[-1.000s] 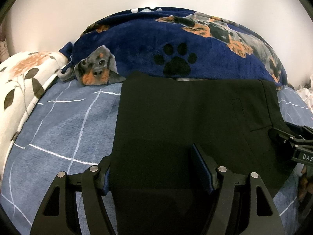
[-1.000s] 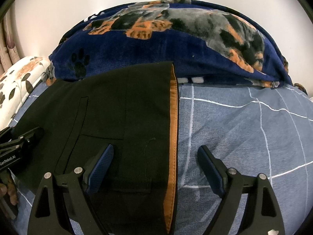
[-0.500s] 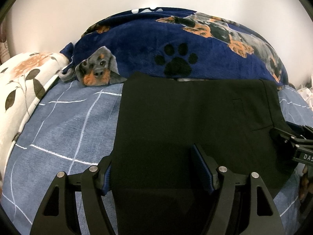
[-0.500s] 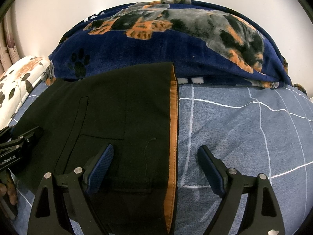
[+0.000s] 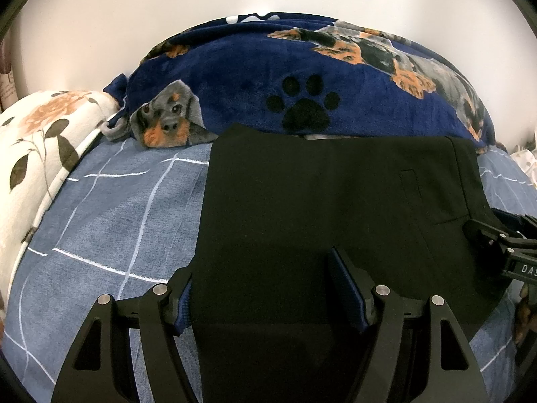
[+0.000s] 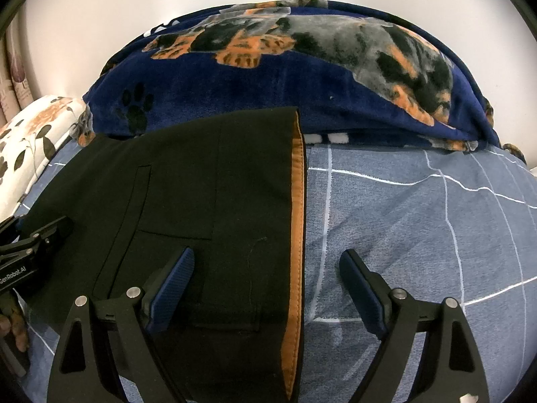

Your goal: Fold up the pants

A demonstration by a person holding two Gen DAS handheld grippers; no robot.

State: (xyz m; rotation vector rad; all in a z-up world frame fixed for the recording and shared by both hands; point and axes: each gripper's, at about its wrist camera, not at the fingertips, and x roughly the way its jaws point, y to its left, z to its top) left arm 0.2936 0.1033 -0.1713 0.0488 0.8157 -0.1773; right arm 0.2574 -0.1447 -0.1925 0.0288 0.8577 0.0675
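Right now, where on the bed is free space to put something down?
Bare blue checked sheet lies right of the black pants, below the navy dog-print blanket. Another patch sits between the pants and floral pillow. The middle is crowded.

One pants [image 5: 302, 208], two tongs [image 5: 265, 288] [image 6: 265, 285] (perhaps one blanket [image 5: 302, 84])
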